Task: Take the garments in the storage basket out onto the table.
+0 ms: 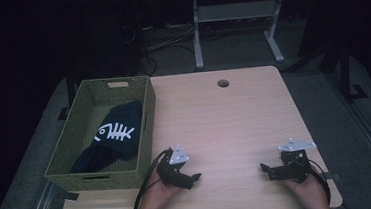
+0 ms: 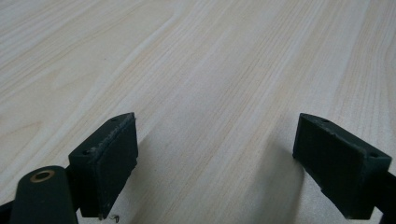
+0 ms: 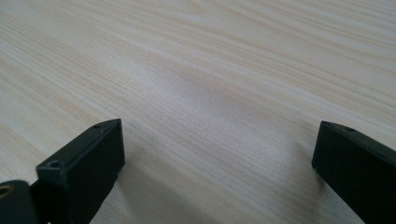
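Dark navy knitted hat with white fish-skeleton print (image 1: 115, 135) lies inside the green woven rectangular basket (image 1: 145, 95) at table's left edge, draped toward its right wall. Judged step: reach for the hat. To do it well, lift the left gripper (image 1: 192, 178) over the basket rim, come down on a raised fold, not the wall. Left gripper low over the pale wooden table (image 1: 225, 121), jaws spread wide, nothing between. Right gripper (image 1: 265, 171) likewise apart, empty, resting low near front edge, both pointing inward
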